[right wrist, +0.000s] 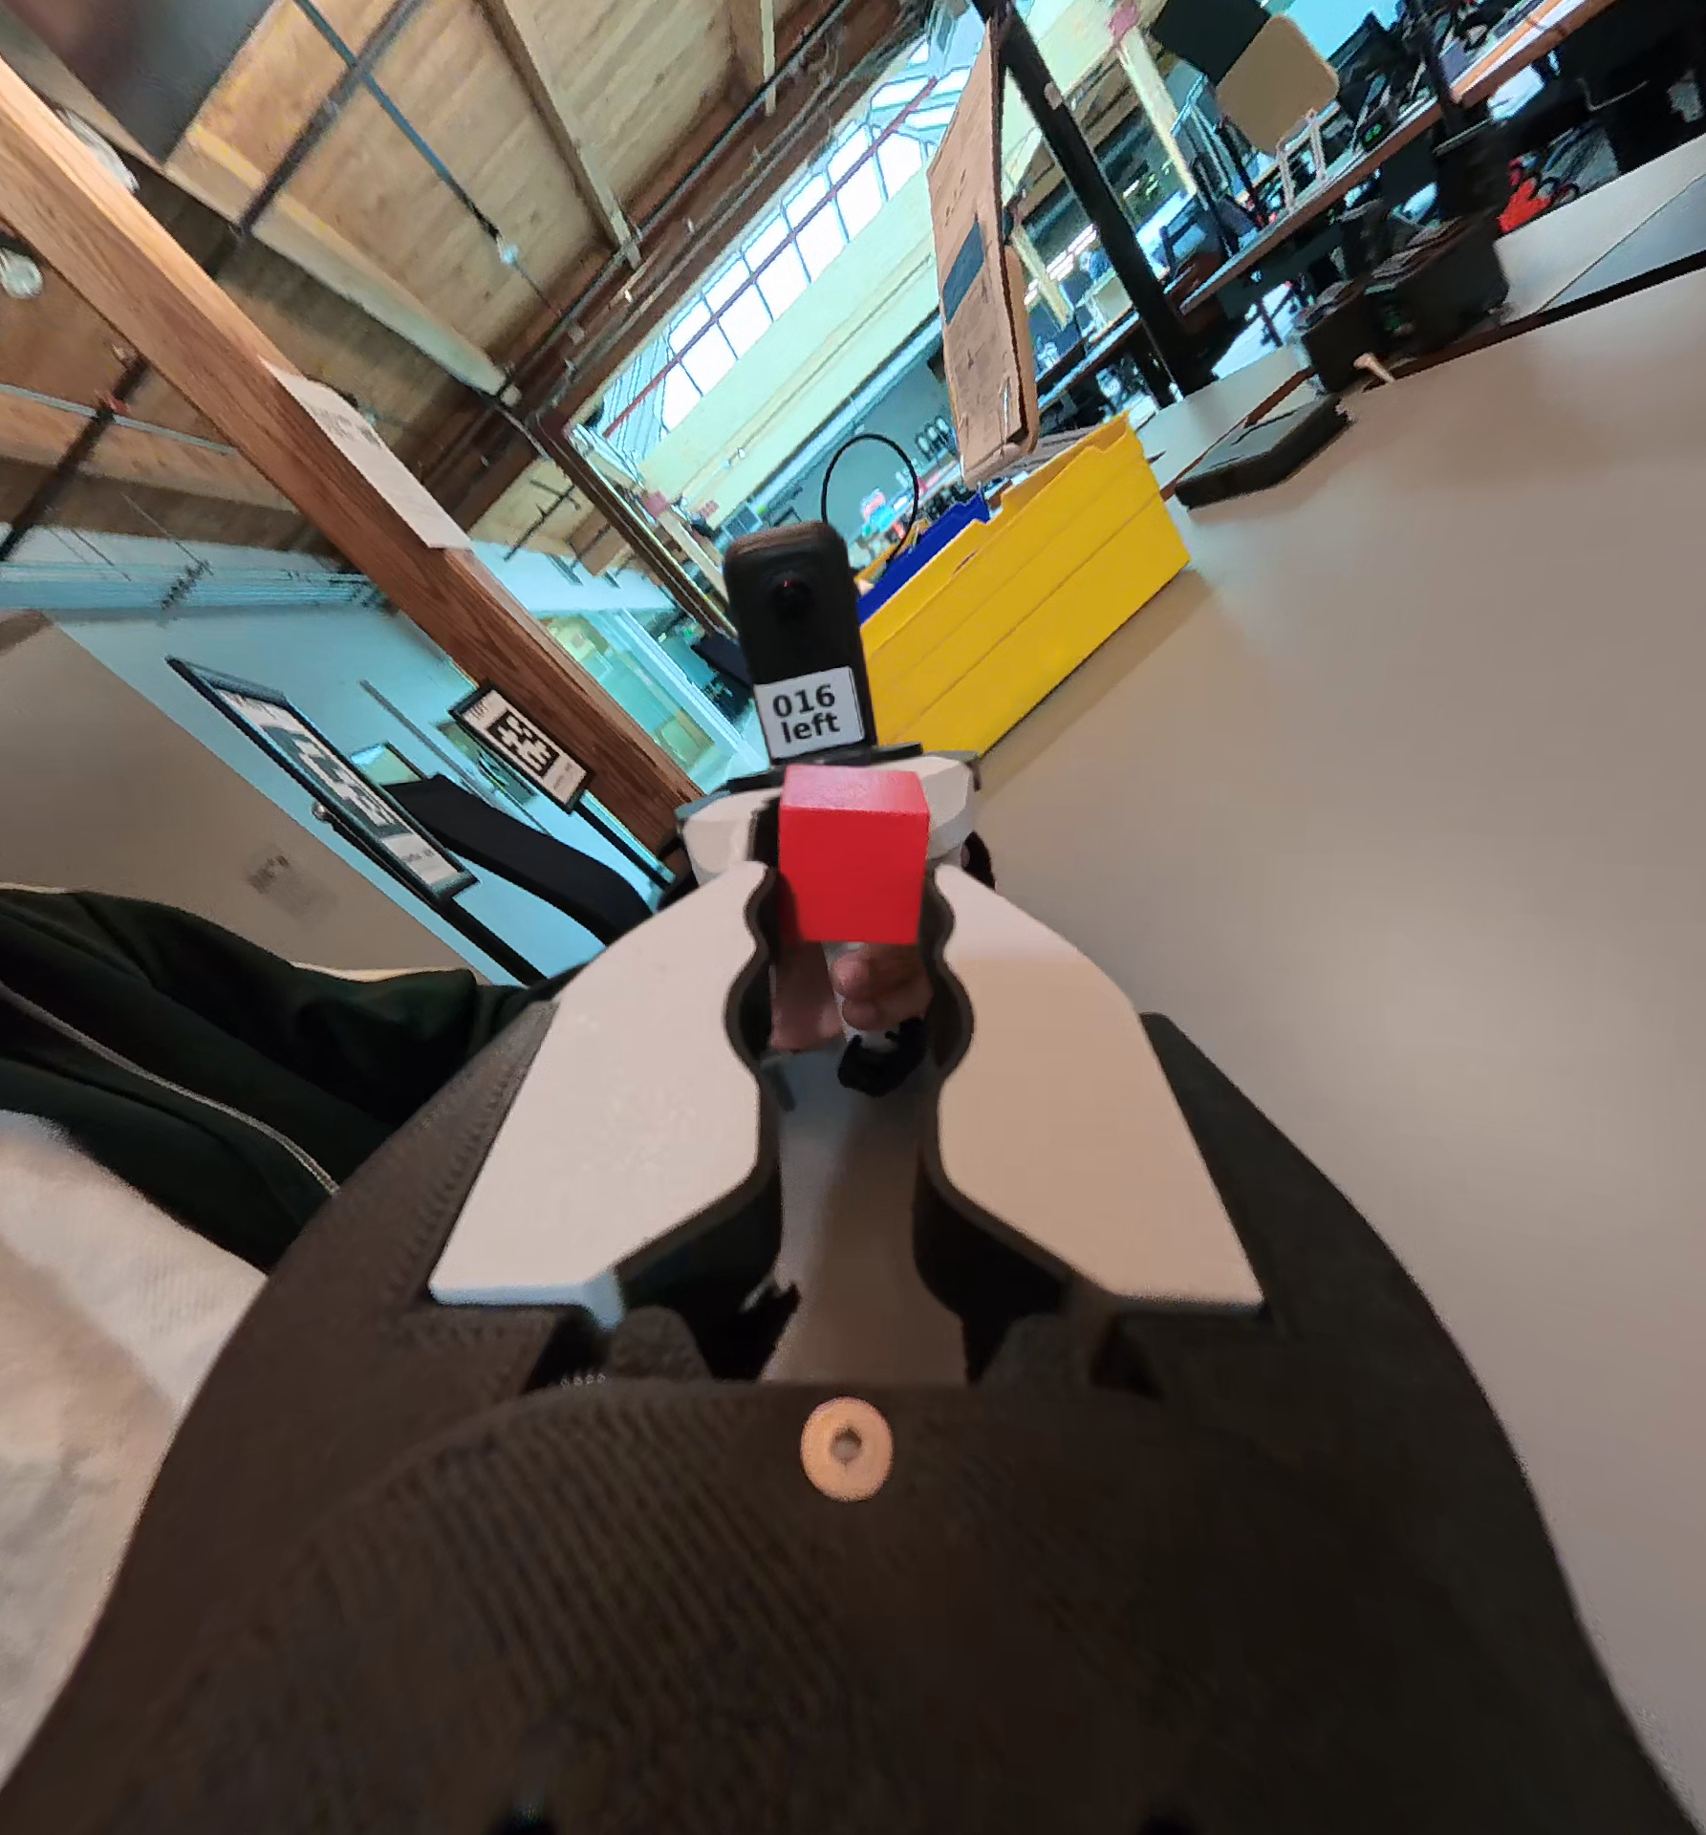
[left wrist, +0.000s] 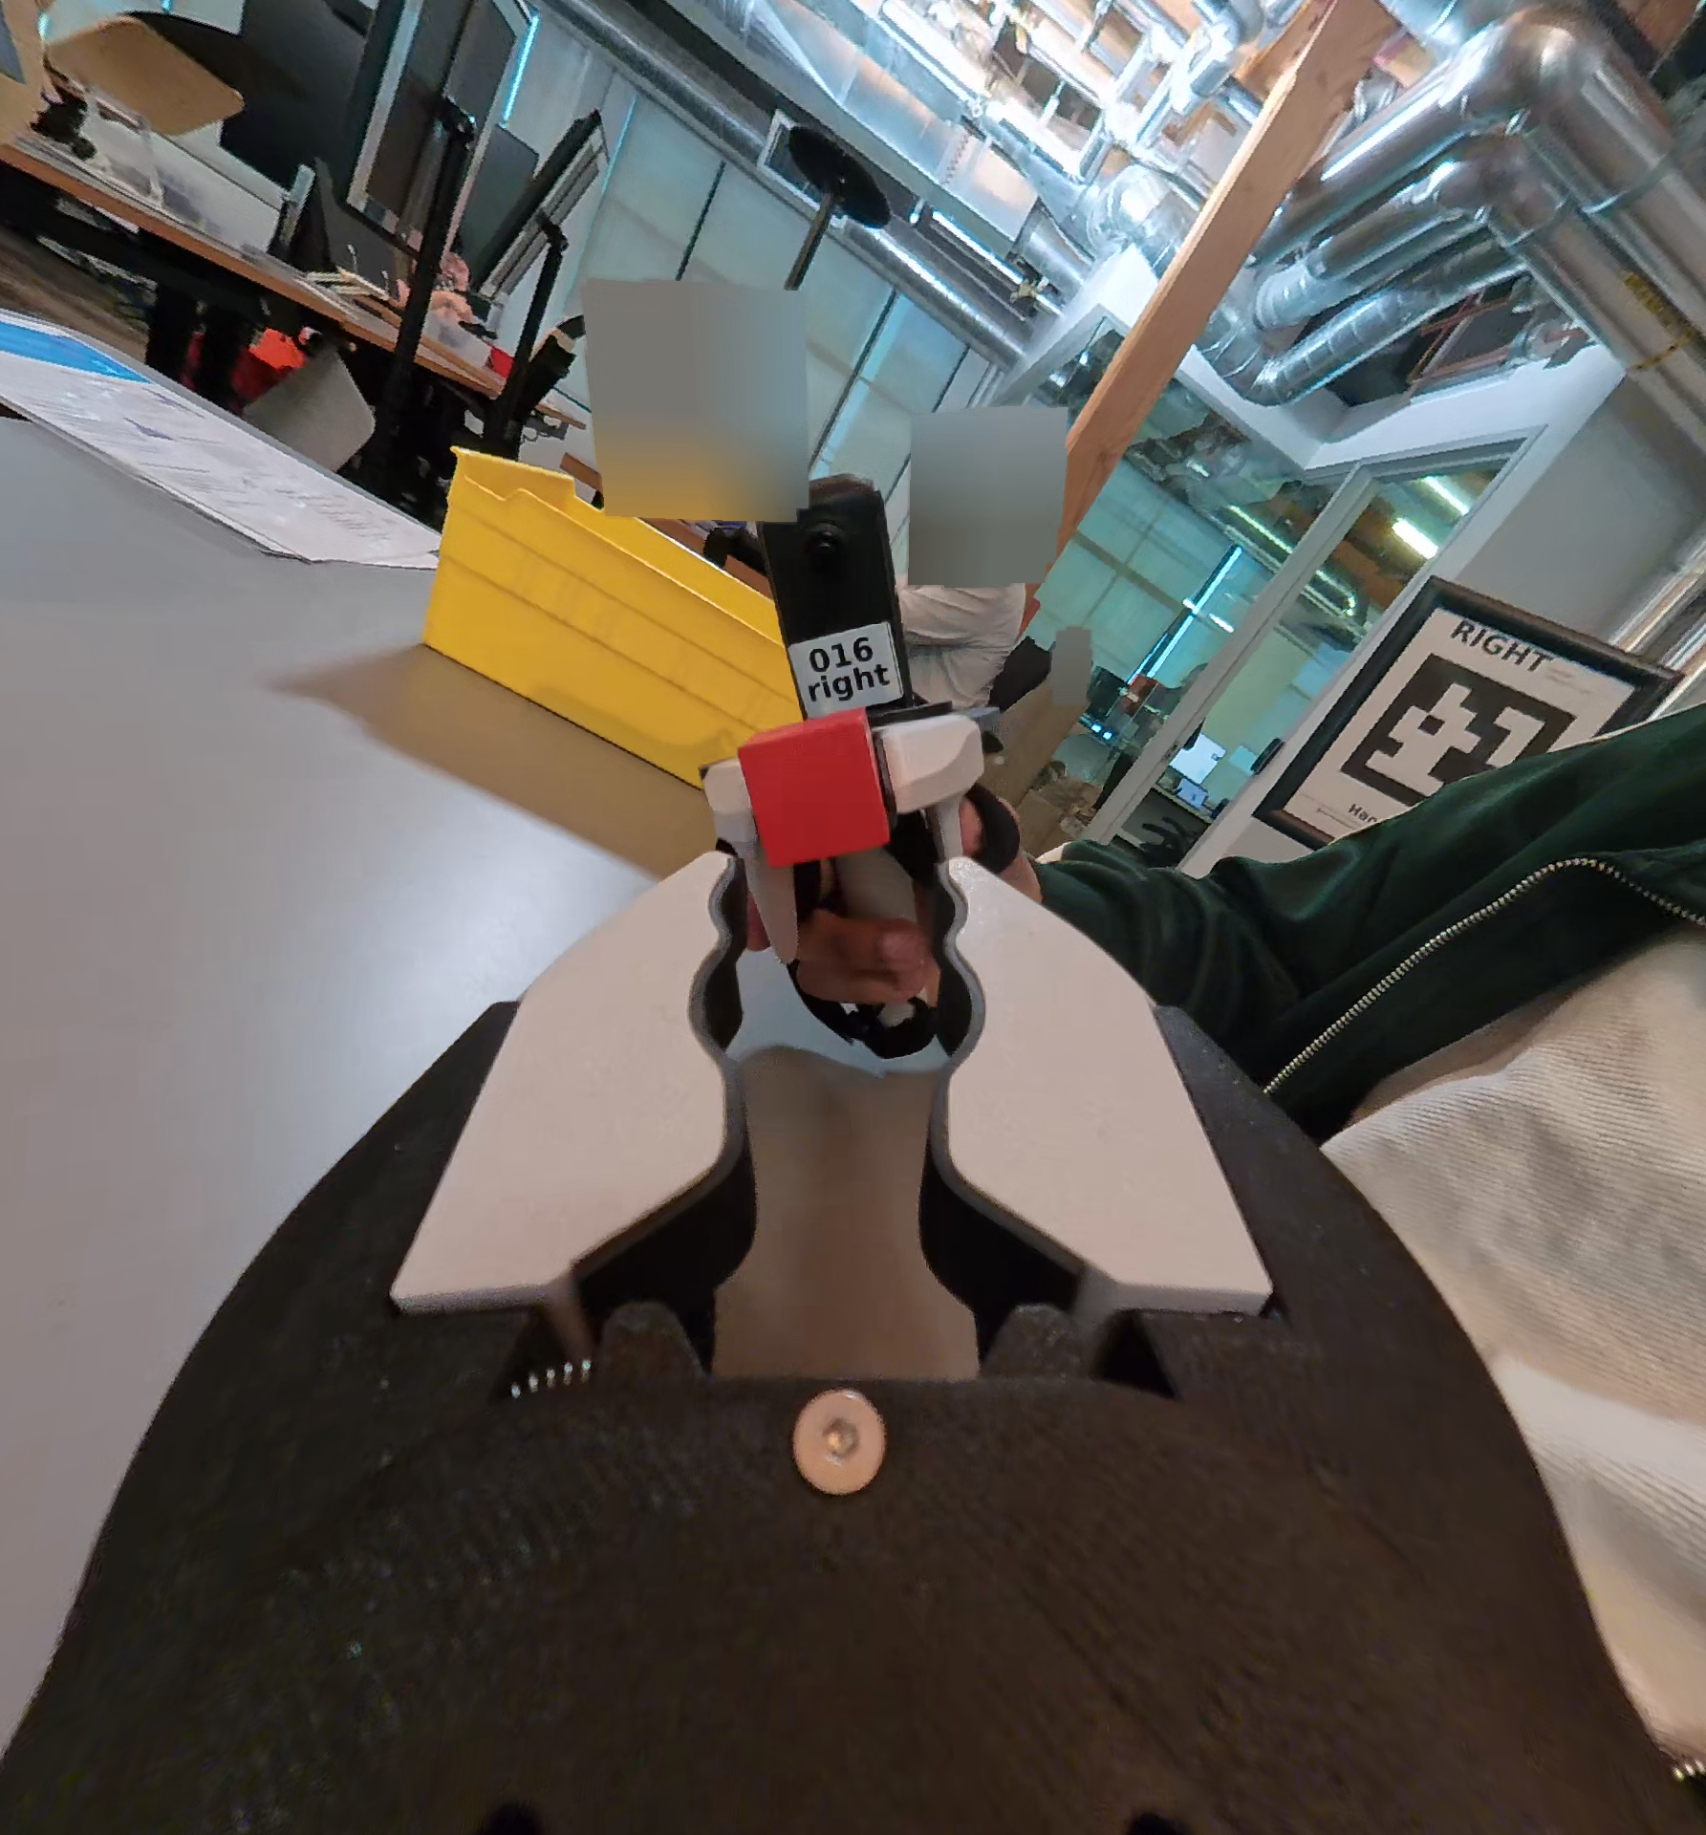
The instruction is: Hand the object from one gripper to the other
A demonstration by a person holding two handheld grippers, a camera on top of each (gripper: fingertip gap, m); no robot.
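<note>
Above the grey table (left wrist: 183,794), red cube (left wrist: 814,789) clamped in right gripper (right wrist: 849,894), left gripper (left wrist: 841,879) spread empty, yellow bin (left wrist: 580,596) behind.

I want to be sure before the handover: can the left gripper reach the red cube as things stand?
Probably yes. The left gripper is open and faces the red cube with nothing between. The right gripper is shut on two sides, but the cube's near end sticks out free.

Bright daylight, fisheye-warped edges, slight motion blur.
</note>
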